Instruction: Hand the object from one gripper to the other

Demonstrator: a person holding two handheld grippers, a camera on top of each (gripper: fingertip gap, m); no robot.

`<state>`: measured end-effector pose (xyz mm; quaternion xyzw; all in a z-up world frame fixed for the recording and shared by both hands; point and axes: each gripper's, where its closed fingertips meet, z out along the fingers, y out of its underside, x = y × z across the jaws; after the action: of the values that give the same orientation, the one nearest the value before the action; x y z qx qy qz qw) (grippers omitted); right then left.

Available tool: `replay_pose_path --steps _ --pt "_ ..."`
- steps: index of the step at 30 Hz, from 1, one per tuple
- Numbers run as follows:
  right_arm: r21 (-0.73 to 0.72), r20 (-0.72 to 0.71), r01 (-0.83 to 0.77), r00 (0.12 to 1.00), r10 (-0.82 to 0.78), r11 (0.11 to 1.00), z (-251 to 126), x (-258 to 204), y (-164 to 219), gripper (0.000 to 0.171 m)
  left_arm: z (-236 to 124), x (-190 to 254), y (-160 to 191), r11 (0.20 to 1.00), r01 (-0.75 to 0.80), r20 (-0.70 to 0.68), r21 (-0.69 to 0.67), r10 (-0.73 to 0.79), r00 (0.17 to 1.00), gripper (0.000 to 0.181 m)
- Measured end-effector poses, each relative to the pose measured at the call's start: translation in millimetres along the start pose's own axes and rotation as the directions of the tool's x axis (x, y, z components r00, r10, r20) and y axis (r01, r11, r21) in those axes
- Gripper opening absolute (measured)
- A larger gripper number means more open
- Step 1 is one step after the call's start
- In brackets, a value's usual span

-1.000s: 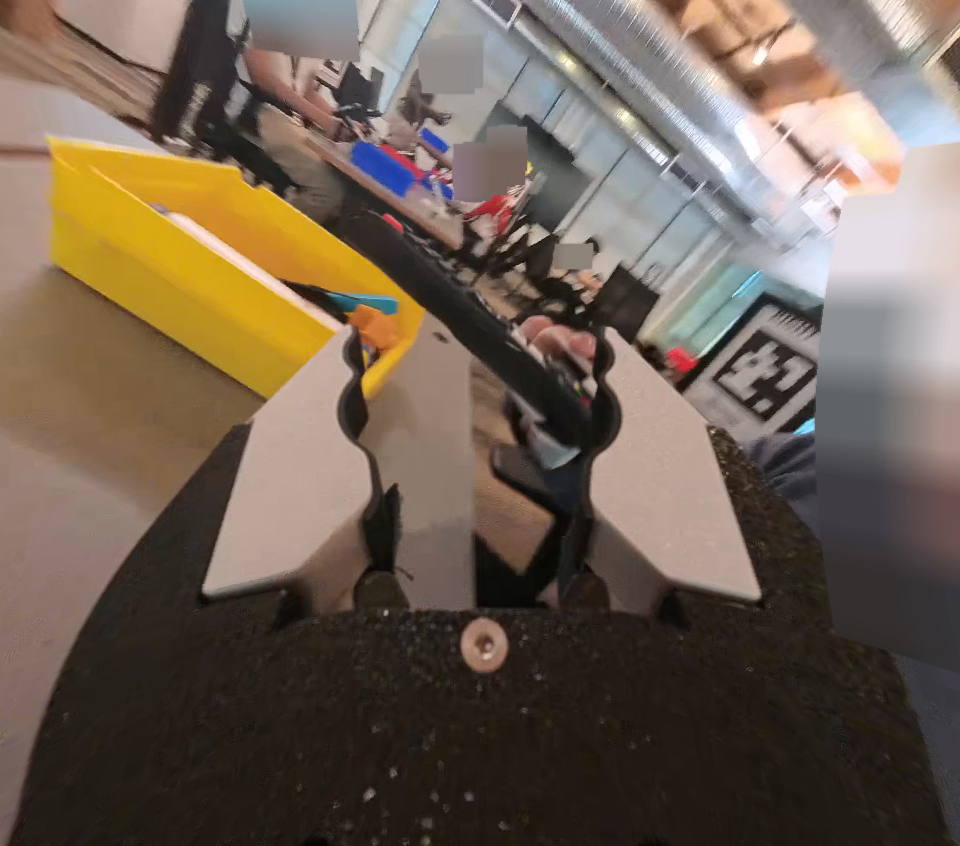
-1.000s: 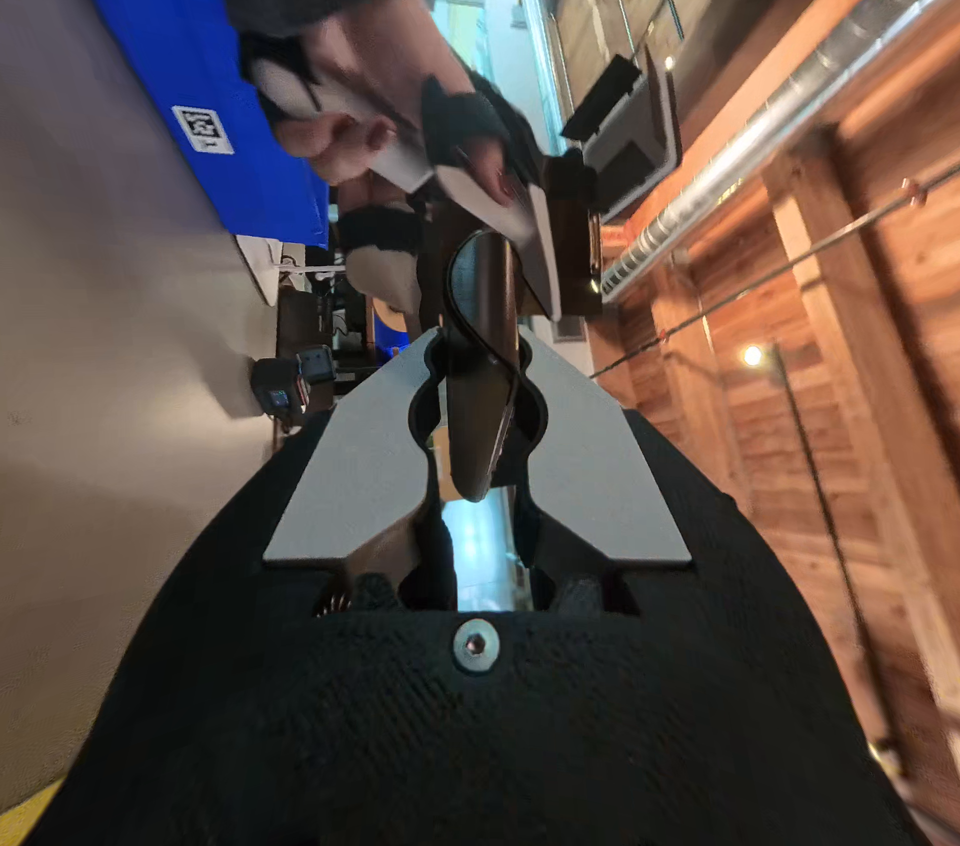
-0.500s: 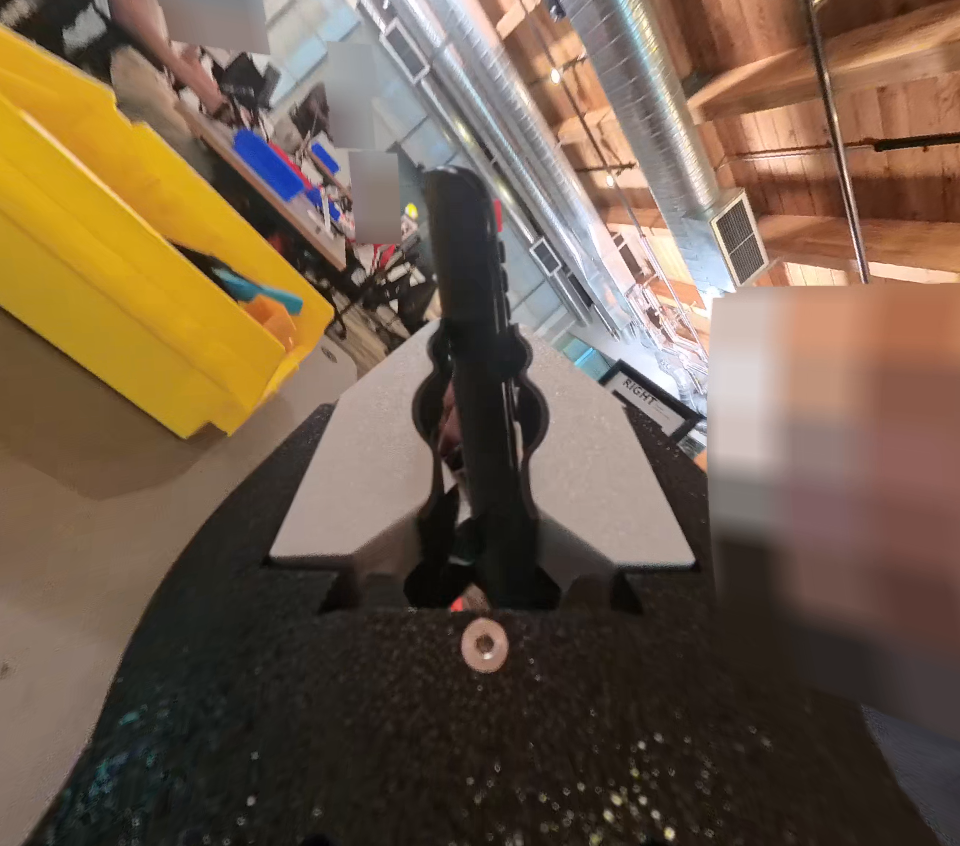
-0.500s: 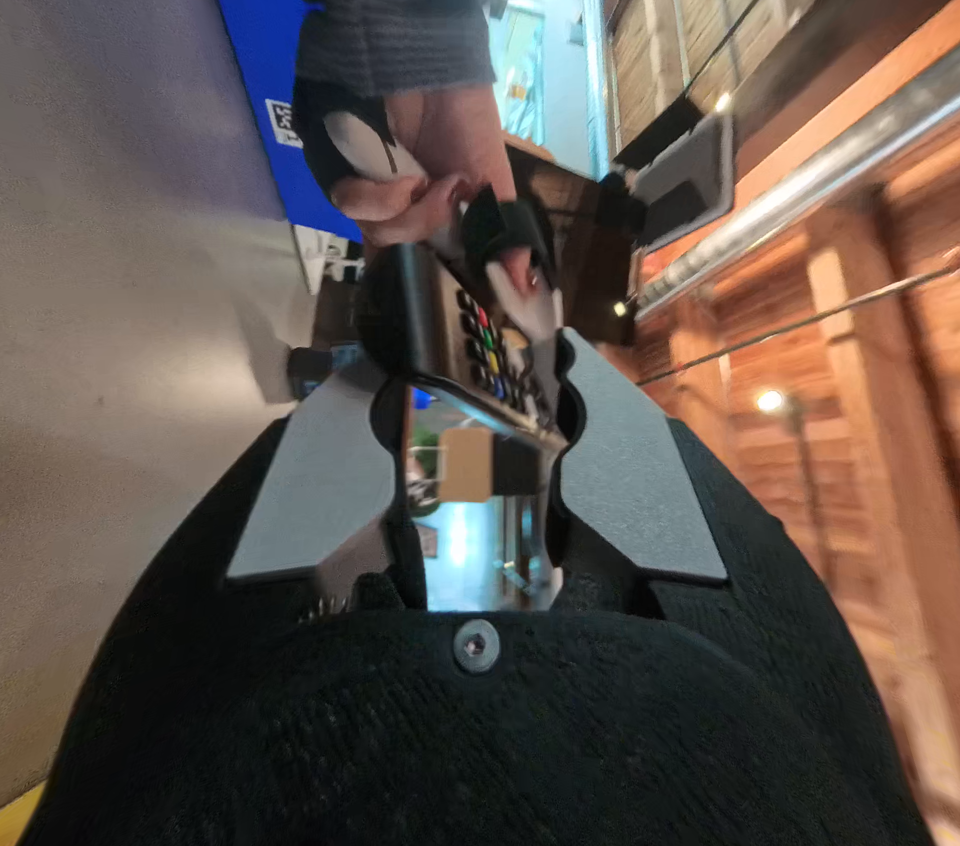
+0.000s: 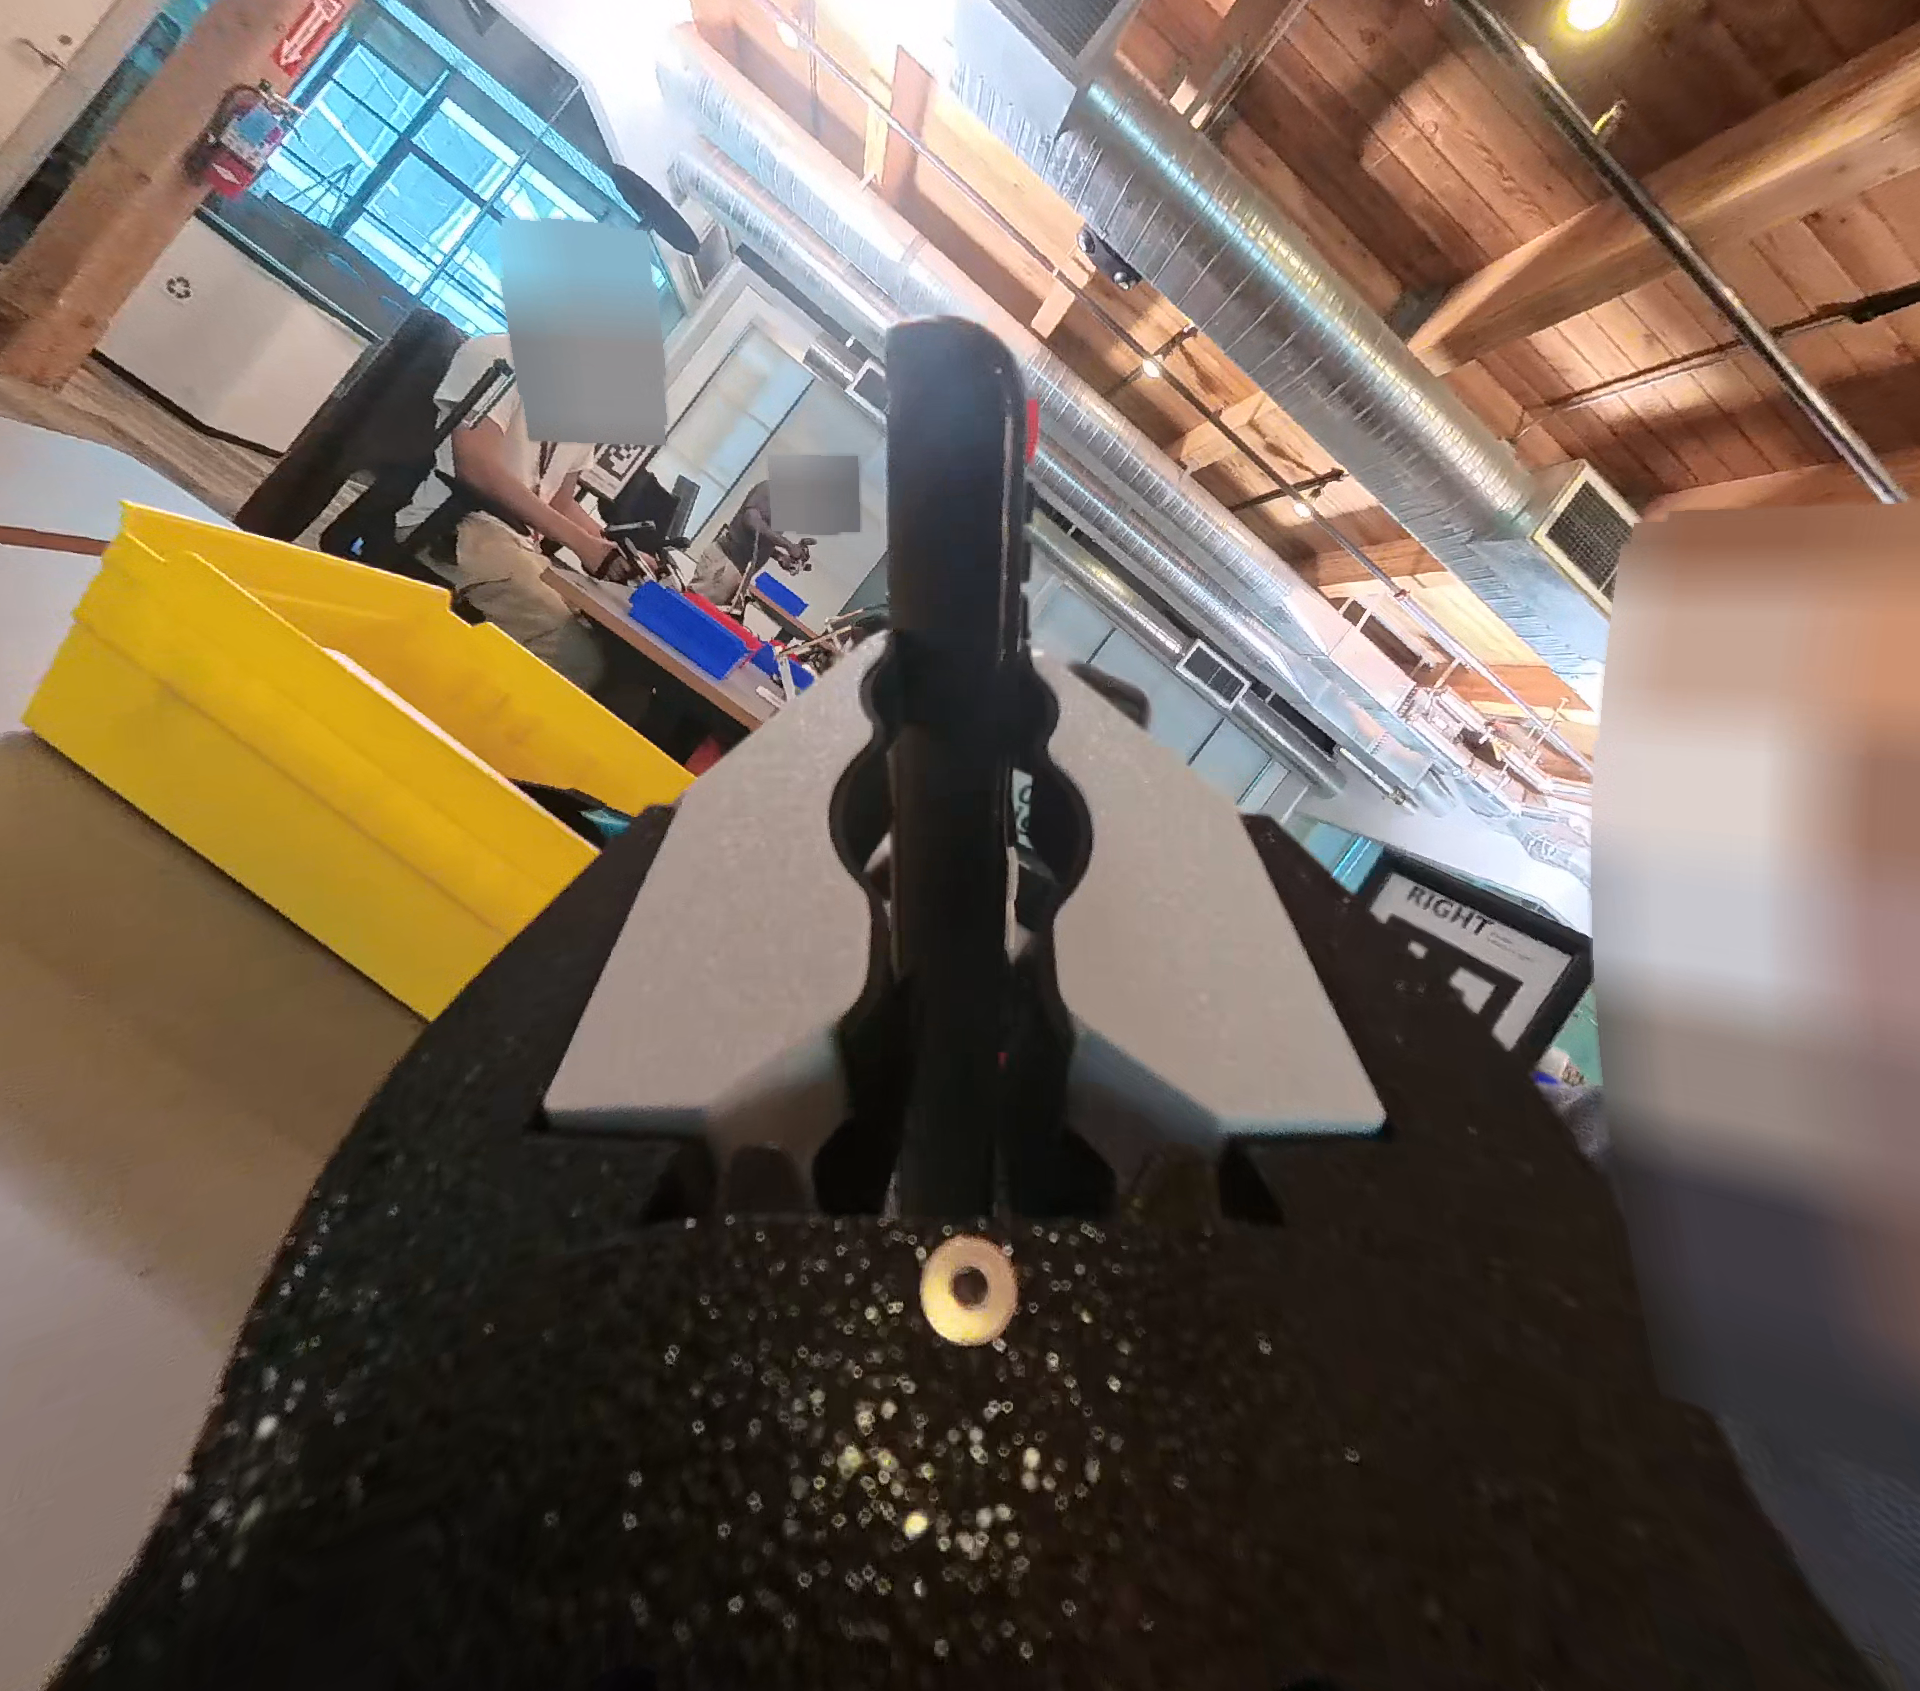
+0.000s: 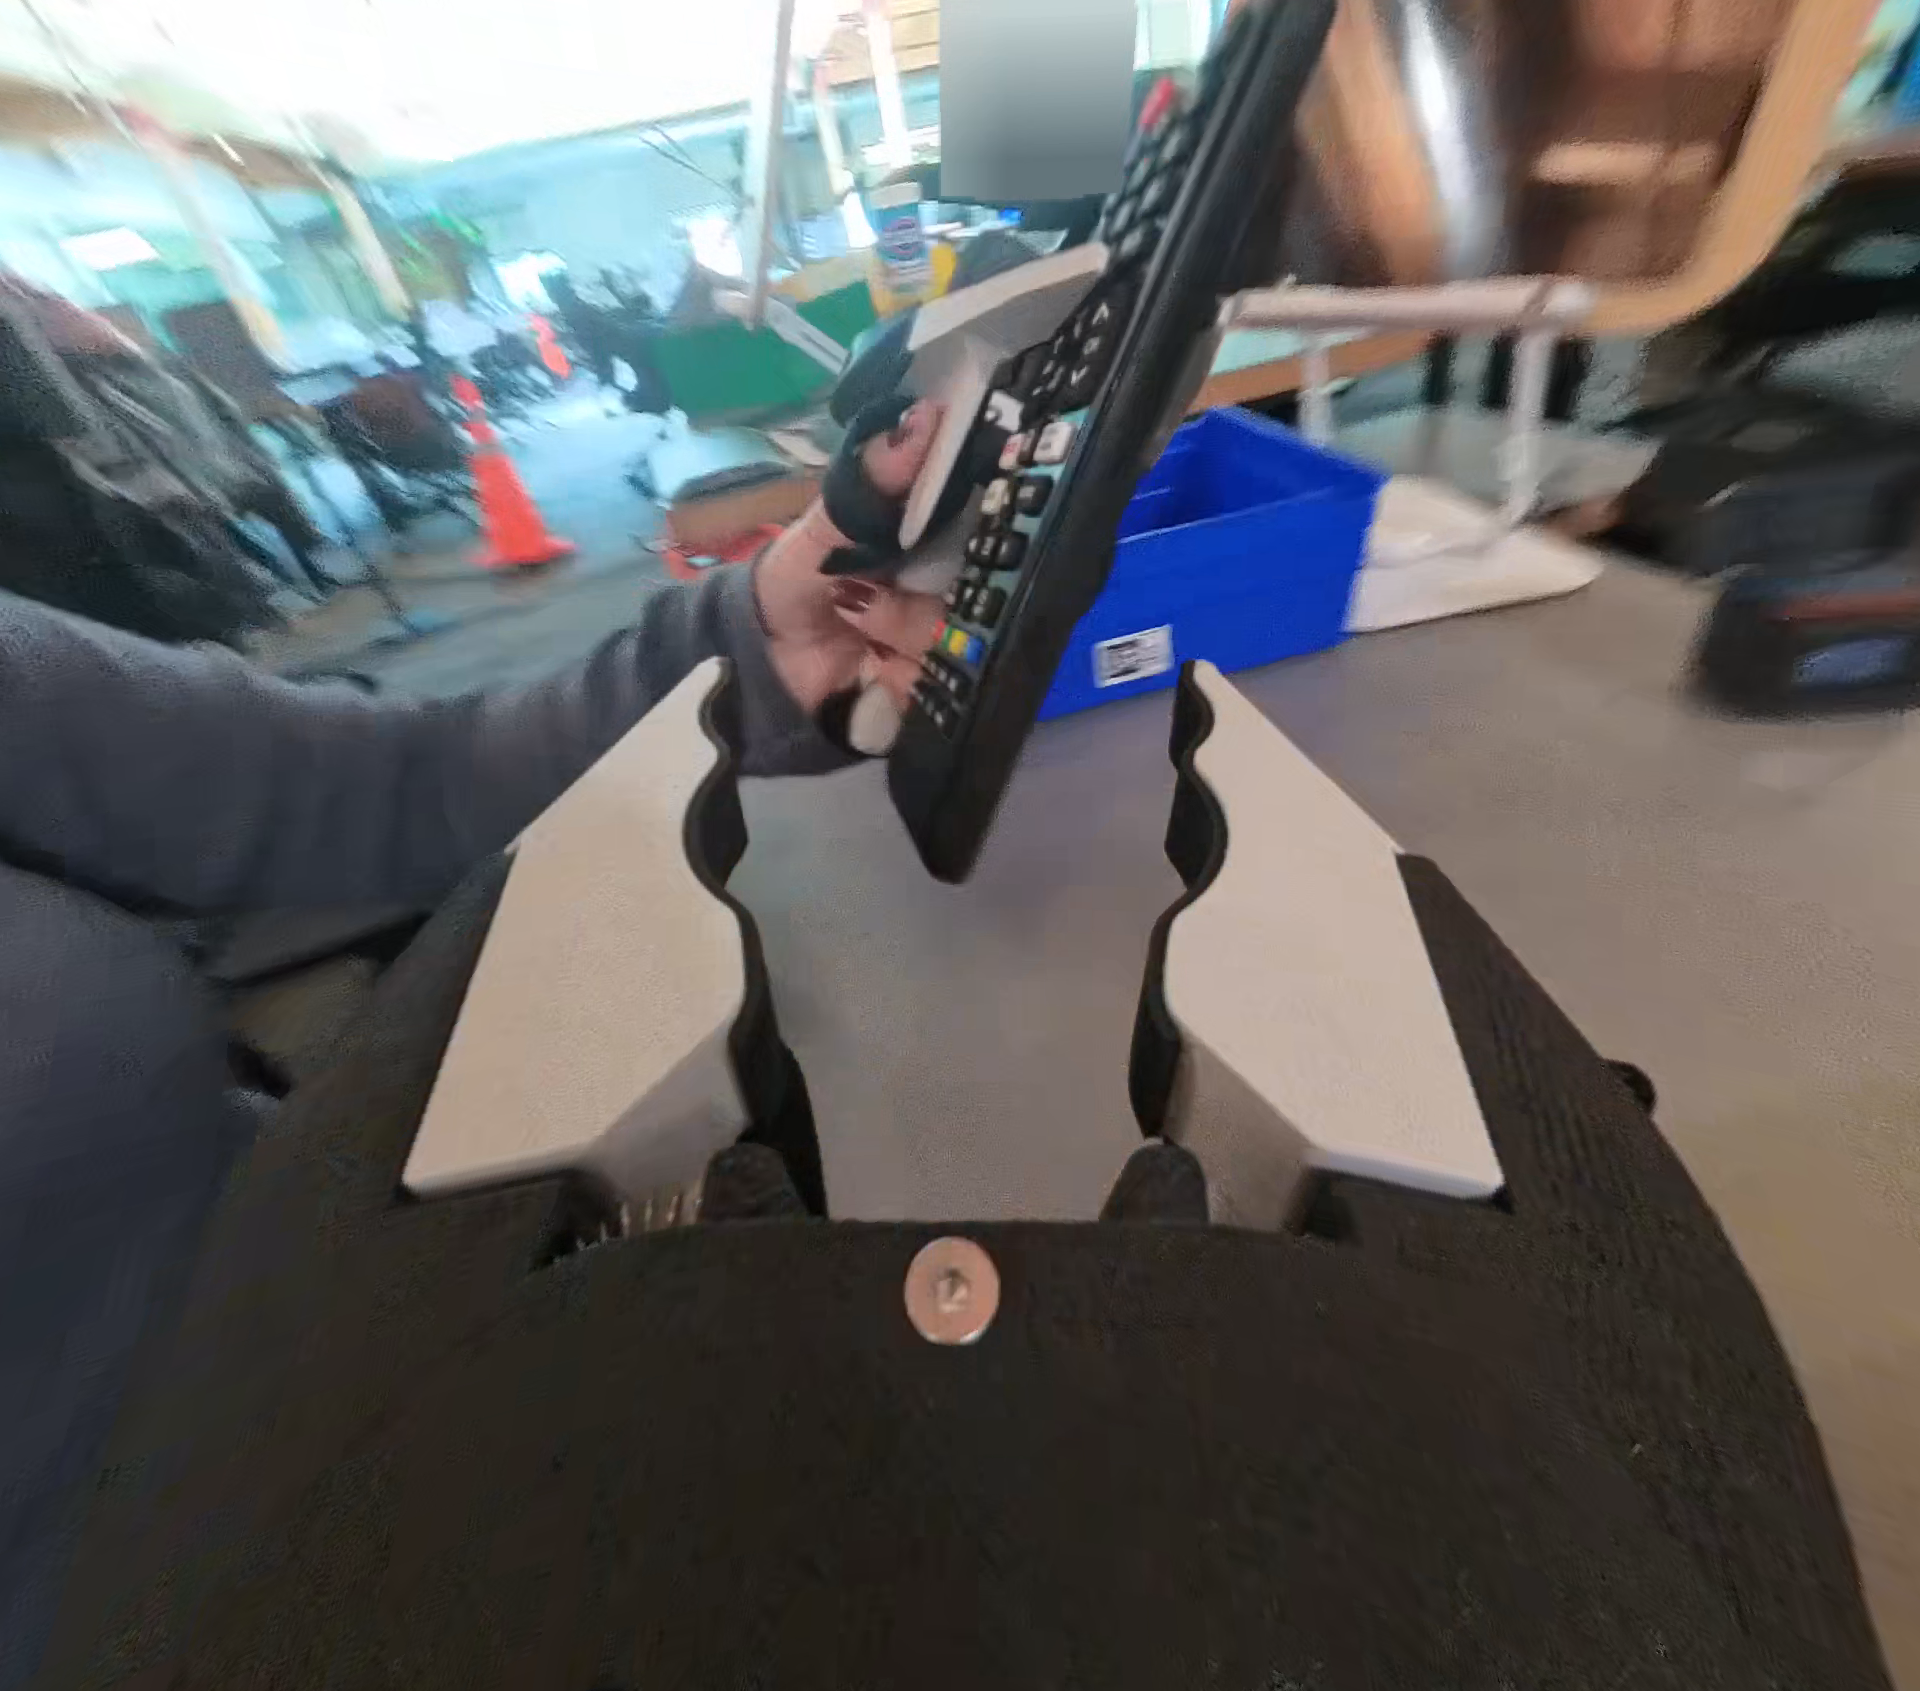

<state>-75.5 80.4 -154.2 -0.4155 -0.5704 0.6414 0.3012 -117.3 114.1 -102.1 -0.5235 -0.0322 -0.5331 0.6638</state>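
1. L gripper is clamped on the long black plastic remote control w/ rubber buttons. Its jaws are pressed together on the remote's two flat faces, about mid-body. The top end sticks well past the tips; the lower end runs back between the fingers toward the gripper base.
2. R gripper has its jaws wide apart w/ nothing between them. In the R wrist view the remote hangs tilted just beyond the jaw tips and above the gap, clear of both fingers.
3. Judgement: the handover looks done, L has sole hold. Step in hand seems to be backing R off.
4. To do it well: keep R's jaws spread and pull straight back, so neither tip clips the remote's lower end, which is nearest the gap. Keep L squeezing steadily; the remote is long and its weight sits outside the jaws, so it may pivot if the grip eases.
5. Remote's look: slim, glossy black, rounded ends. Button face shows in R view, w/ a red key near the top, rows of dark keys and a coloured strip near the bottom. L view shows it edge-on only.
6. Beyond L's jaws, to their left: yellow plastic bin on the table. Beyond R's jaws: blue plastic bin.
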Motion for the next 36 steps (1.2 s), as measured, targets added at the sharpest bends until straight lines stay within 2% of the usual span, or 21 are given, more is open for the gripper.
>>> replay_pose_path --steps 3,5,6,11,16,23,28,33,36 --pt "-0.068 0.059 -0.209 0.975 0.213 0.976 10 -6 14 0.056 5 -1 11 0.998 -0.049 0.027 -0.037 0.05 0.998 0.018" --pt "-0.106 0.012 -0.23 0.972 0.233 0.967 12 1 25 0.027 8 2 14 0.997 -0.06 0.022 -0.05 0.061 0.998 0.018" --pt "-0.101 0.012 -0.211 0.977 0.214 0.972 12 2 27 0.023 8 4 15 0.997 -0.06 0.014 -0.052 0.061 0.998 0.018" --pt "-0.059 0.006 -0.207 0.978 0.208 0.976 3 8 17 0.021 7 7 10 0.994 -0.095 0.015 -0.046 0.096 0.995 0.019" --pt "0.041 -0.038 -0.202 0.978 0.204 0.978 -16 21 -8 0.02 -1 4 4 0.997 -0.049 -0.013 -0.054 0.048 0.999 0.019" --pt "0.154 -0.078 -0.202 0.973 0.215 0.967 -35 31 -31 0.019 -11 -9 26 0.974 0.031 -0.068 -0.225 -0.048 0.997 0.02" --pt "0.222 -0.057 -0.239 0.965 0.257 0.945 -42 34 -42 0.019 -18 -11 48 0.935 0.009 -0.101 -0.354 -0.048 0.994 0.019" --pt "0.244 -0.048 -0.234 0.966 0.252 0.941 -50 33 -50 0.019 -17 -8 66 0.901 -0.015 -0.126 -0.434 -0.044 0.991 0.019" --pt "0.24 -0.042 -0.227 0.969 0.243 0.944 -51 30 -53 0.019 -20 -3 74 0.871 0.018 -0.147 -0.49 -0.103 0.984 0.017"
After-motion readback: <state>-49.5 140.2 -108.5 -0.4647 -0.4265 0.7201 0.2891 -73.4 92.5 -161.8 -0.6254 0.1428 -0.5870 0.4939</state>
